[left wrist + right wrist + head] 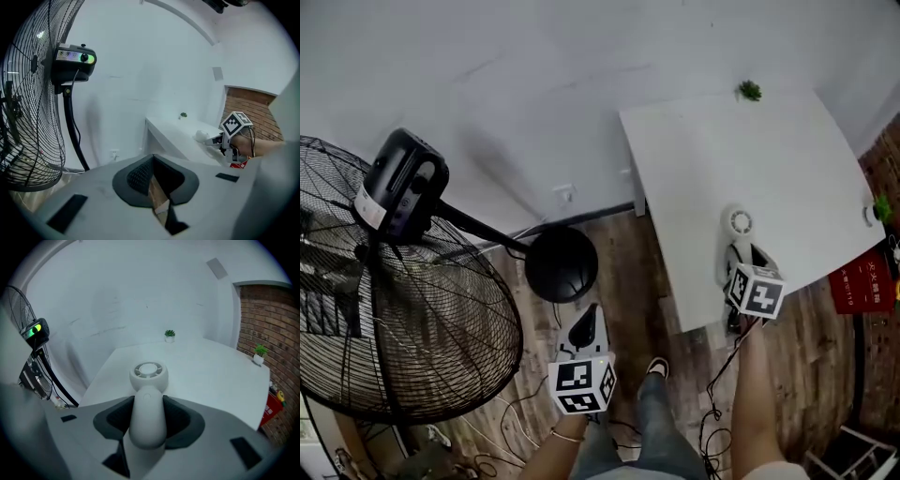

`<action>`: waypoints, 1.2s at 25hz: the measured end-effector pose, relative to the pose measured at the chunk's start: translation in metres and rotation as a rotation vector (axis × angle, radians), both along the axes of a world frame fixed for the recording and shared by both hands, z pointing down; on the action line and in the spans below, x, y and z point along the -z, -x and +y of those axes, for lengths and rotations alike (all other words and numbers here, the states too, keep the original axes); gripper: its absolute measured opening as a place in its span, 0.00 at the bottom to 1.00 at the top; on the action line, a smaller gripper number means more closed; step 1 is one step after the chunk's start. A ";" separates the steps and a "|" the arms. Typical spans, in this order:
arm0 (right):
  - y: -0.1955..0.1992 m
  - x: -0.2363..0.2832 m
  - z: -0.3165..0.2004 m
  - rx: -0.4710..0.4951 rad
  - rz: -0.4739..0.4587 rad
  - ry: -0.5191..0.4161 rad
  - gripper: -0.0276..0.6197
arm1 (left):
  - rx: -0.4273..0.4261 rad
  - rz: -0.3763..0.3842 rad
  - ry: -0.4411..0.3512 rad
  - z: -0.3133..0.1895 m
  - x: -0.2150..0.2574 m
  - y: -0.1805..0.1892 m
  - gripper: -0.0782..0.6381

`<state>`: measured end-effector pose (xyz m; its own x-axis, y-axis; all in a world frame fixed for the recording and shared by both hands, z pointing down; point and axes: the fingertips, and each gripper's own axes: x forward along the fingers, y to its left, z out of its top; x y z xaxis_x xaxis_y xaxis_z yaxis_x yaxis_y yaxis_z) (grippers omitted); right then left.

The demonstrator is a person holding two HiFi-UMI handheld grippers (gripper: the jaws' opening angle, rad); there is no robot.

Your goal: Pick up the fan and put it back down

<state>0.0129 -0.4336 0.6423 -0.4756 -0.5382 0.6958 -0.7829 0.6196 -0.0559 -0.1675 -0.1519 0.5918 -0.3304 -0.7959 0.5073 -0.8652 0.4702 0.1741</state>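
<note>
Two small white pots sit on the desk point(703, 169): one point(169, 338) at the far edge and one point(258, 359) at the right edge, each holding a green plant. The small white fan point(147, 394) is over the near part of the desk, well apart from both pots, with bare surface all round it; its handle is pinched in the right tool point(147, 425) and its round ribbed head points away; whether it touches the desk cannot be told. The left tool point(157, 187) is pressed together on nothing, low over the wooden floor beside the desk; a large black standing fan point(384, 281) stands off to the left against the wall.
</note>
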 end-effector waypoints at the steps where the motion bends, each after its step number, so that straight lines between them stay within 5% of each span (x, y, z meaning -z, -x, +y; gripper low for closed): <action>1: -0.002 0.002 0.001 -0.003 -0.008 -0.004 0.33 | -0.006 -0.002 -0.001 -0.001 0.001 -0.001 0.12; 12: -0.045 0.082 0.014 -0.084 -0.098 -0.138 0.33 | -0.126 -0.015 -0.047 -0.021 0.033 -0.029 0.12; 30: -0.166 0.268 0.117 -0.333 -0.248 -0.507 0.33 | -0.356 -0.070 -0.287 -0.056 0.159 -0.080 0.12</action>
